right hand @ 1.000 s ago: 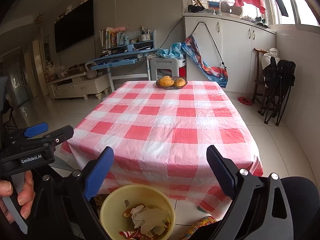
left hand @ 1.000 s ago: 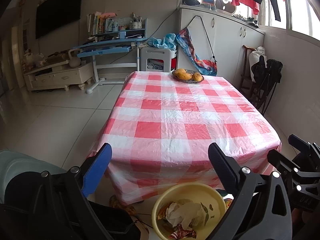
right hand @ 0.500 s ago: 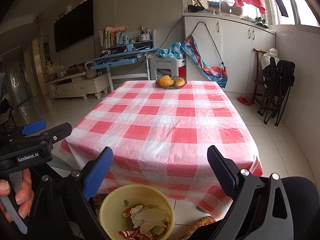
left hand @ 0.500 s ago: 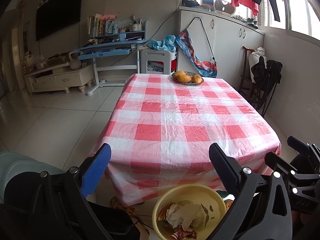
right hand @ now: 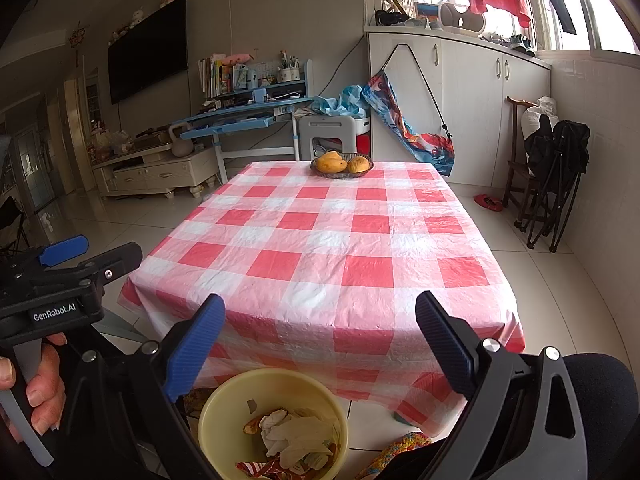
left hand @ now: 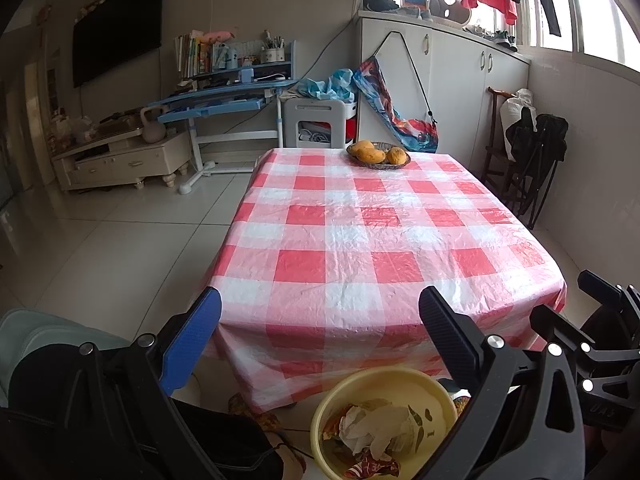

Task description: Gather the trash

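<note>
Gaping tools (left hand: 320,316) (right hand: 320,316) above bin (right hand: 224,412), short of table edge (right hand: 320,332)

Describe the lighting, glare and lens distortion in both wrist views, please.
Left wrist view: daylight from the window is overexposed at top right, the checkered tablecloth shows soft sheen, and the corners darken. Right wrist view: the same window is blown out, the floor tiles reflect light at left, and the cabinet edges bow from the fisheye.
</note>
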The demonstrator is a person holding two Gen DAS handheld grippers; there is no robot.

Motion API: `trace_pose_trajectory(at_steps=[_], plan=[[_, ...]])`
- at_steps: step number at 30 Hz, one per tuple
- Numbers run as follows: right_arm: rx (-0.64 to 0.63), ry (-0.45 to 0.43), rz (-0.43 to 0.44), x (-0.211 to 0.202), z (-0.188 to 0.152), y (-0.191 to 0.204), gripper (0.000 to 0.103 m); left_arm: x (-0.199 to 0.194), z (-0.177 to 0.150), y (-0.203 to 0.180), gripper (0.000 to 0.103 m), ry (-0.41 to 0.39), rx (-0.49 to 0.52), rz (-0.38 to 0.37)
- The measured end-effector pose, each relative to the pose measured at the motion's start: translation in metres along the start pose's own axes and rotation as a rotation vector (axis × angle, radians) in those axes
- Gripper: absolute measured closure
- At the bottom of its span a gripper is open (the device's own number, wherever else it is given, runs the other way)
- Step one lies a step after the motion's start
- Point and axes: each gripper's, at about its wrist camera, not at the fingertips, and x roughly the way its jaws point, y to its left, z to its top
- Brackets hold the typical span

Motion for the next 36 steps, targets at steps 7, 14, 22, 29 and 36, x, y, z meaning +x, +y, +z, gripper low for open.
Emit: trace_pose_trajectory(at_steps=[7, 14, 22, 29, 36], plan=[[0.000, 0.002, 0.000, 0.0005, -0.0001, 0.0001, 0.011, -0.0013, 0.0012, 0.0001, 0.007, -0.001, 0.001, 0.003], [-0.001, 0.001, 0.000, 0.0005, -0.0002, 0.0003, 0.011, -0.0017, 0.0024, 0.0017, 0.007, 0.003, -0.009, 0.008], [-0.004, 0.000, 0.000, -0.0007, 0.0005, -0.0005, 0.011, -0.0010, 0.0014, 0.0004, 0.007, 0.008, -0.015, 0.013], [-0.001, -0.002, 0.001, -0.0011, 0.0014, -0.0017, 0.011, -0.0013, 0.0015, -0.0001, 0.007, 0.008, -0.008, 0.023], [-0.003, -0.001, 0.001, -0.0010, 0.0014, -0.0013, 0.011, -0.0020, 0.0023, 0.0016, 0.007, 0.003, -0.013, 0.026]])
